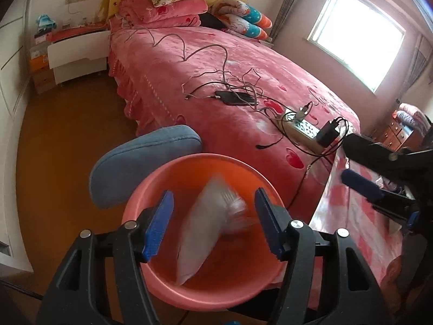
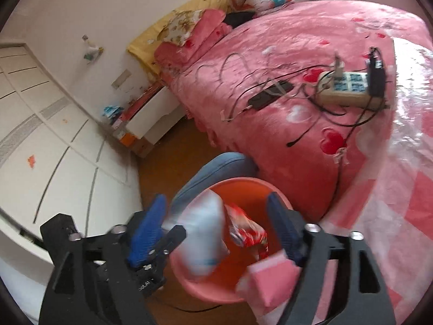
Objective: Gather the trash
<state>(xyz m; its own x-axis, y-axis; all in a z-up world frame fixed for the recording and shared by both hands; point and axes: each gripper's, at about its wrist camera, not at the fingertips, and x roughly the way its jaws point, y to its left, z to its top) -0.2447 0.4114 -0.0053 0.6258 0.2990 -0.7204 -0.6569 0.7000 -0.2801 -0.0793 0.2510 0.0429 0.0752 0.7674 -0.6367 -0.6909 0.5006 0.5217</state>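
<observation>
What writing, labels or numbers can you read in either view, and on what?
Nothing reads in full.
White print on the left tongs body: upside down and blurred, unreadable.
Red wrapper in the pink basin: print motion-blurred, unreadable.
Boxes beside the nightstand: labels too small to read.

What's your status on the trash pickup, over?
Both grippers open over orange basin. Clear bag, red wrapper blurred inside it. Nothing blocking.
</observation>
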